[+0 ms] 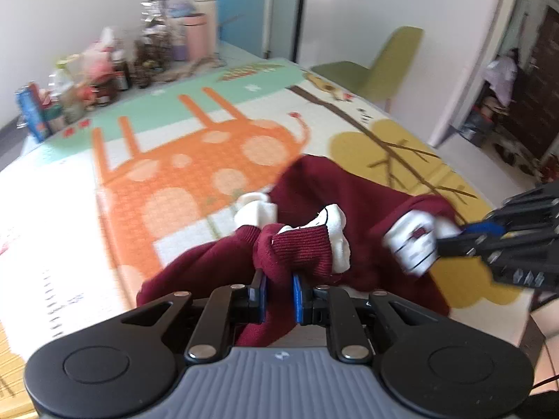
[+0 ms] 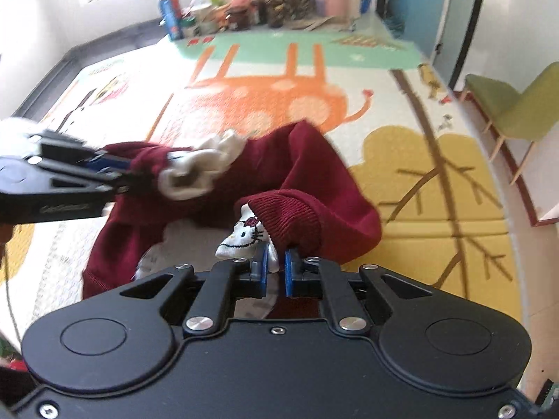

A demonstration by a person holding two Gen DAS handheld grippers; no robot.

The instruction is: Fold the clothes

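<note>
A dark red garment with ribbed cuffs and white cartoon-cat trim hangs bunched between both grippers, lifted partly off the patterned play mat. My left gripper is shut on a ribbed red cuff with white trim; it appears again from the side in the right wrist view, left gripper. My right gripper is shut on the other cuff, where the white cat piece pokes out. It enters the left wrist view from the right, right gripper, clamped on white fabric.
Bottles, jars and a blue can crowd the far edge of the mat. A green chair stands off the mat's right side. A blue door lies beyond. A dark raised border frames the mat's left.
</note>
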